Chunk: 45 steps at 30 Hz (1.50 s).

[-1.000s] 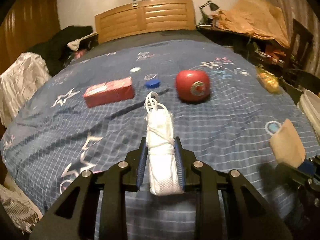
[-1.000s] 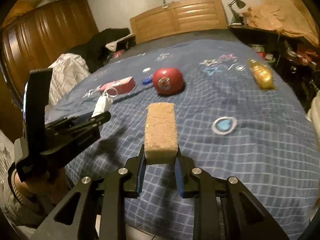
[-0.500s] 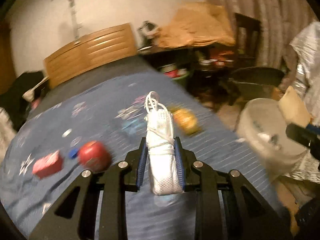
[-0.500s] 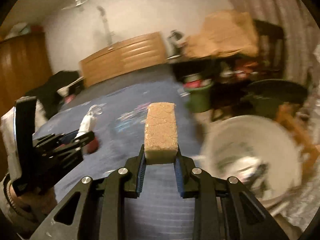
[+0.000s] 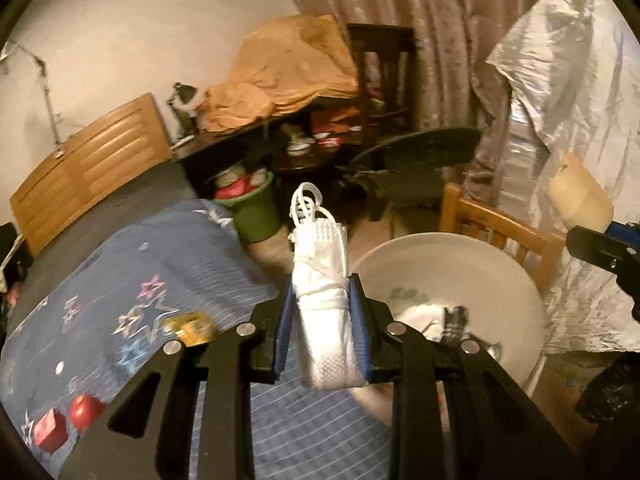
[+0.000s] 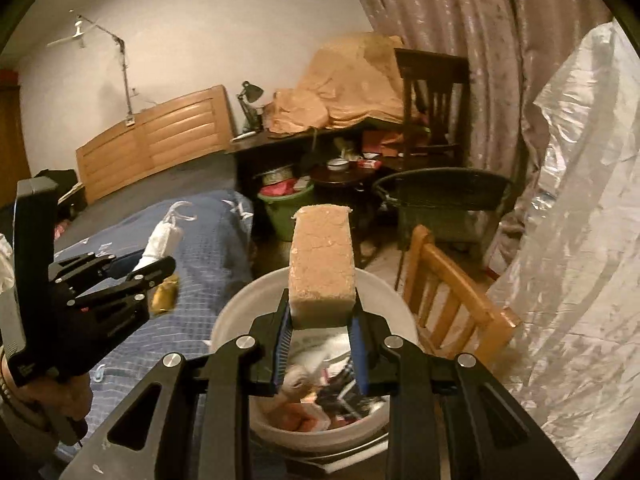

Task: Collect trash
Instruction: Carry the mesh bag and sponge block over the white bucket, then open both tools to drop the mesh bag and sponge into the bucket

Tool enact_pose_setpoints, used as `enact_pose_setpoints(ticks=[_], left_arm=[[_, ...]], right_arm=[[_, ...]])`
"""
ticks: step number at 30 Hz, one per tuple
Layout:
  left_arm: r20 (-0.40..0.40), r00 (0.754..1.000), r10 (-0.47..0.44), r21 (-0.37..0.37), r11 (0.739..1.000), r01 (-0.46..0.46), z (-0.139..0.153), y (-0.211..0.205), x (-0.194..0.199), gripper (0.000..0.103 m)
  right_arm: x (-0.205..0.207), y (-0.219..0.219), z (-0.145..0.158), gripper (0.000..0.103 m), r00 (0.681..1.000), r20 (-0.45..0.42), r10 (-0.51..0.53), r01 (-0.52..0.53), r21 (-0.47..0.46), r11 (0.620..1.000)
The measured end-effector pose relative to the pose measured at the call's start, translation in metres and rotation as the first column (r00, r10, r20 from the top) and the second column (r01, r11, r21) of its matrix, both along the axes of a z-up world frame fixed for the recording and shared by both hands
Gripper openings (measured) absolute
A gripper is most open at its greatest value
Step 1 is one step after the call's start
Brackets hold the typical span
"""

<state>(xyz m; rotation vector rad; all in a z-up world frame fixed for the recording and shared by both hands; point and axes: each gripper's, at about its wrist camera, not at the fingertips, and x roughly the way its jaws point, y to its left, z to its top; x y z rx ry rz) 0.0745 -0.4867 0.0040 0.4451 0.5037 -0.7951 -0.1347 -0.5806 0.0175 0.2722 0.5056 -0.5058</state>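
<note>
The left gripper [image 5: 322,316] was clamped on a rolled white face mask [image 5: 324,300], its ear loops sticking out past the fingertips. It hung over the edge of the bed [image 5: 132,288], just beside the white bucket [image 5: 472,264]. The right gripper [image 6: 322,320] was closed on a tan sponge block [image 6: 322,268] and was held directly above the bucket's opening, where crumpled trash already lay inside. A wooden chair [image 6: 448,292] stood just beside the bucket, on the side away from the bed. A yellow wrapper [image 5: 192,328], a red ball [image 5: 86,406] and a red box [image 5: 50,434] lay on the bed, well apart from the bucket. A green bin [image 6: 286,212] stood beyond the bucket, near the bed's corner.
</note>
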Motion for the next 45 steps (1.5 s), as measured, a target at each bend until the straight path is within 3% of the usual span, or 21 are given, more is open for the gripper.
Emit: enact_pose_setpoints(ticks=[8,21,22,23,24,25,37,45], left_arm=[[-0.08,0.991,-0.11,0.047,0.992,0.114,-0.025,-0.044,0.003,0.025],[-0.21,0.959,-0.189,0.069,0.976,0.208,-0.056,-0.055,0.023,0.028],[-0.215,0.958,-0.19,0.067,0.976,0.208,-0.058,-0.056,0.025,0.036],[-0.211,0.962,-0.173,0.076,0.978,0.192,-0.061,-0.056,0.027,0.056],[-0.202,0.966,-0.16,0.078,0.981,0.179,-0.061,-0.055,0.028,0.064],[-0.193,0.969,-0.156,0.071,0.983,0.172,-0.06,-0.053,0.029,0.068],[-0.238,0.957,-0.166,0.067,0.98,0.187,-0.057,-0.038,0.017,0.068],[-0.326,0.93,-0.169,0.094,0.973,0.209,-0.064,-0.032,0.008,0.068]], right_arm=[[0.02,-0.028,-0.017,0.027,0.999,-0.045,-0.02,0.021,0.028,0.999],[0.05,-0.045,-0.044,0.028,0.994,-0.109,-0.003,0.01,0.068,0.998],[0.054,-0.046,-0.045,0.035,0.993,-0.121,-0.002,0.01,0.069,0.998],[0.057,-0.047,-0.047,0.043,0.992,-0.129,-0.01,0.019,0.069,0.997],[0.059,-0.047,-0.049,0.057,0.991,-0.134,-0.02,0.03,0.07,0.997],[0.06,-0.047,-0.049,0.062,0.991,-0.132,-0.027,0.036,0.063,0.997],[0.033,-0.041,-0.054,0.063,0.983,-0.154,-0.099,0.109,0.06,0.992],[0.004,-0.037,-0.061,0.075,0.967,-0.197,-0.161,0.181,0.086,0.98]])
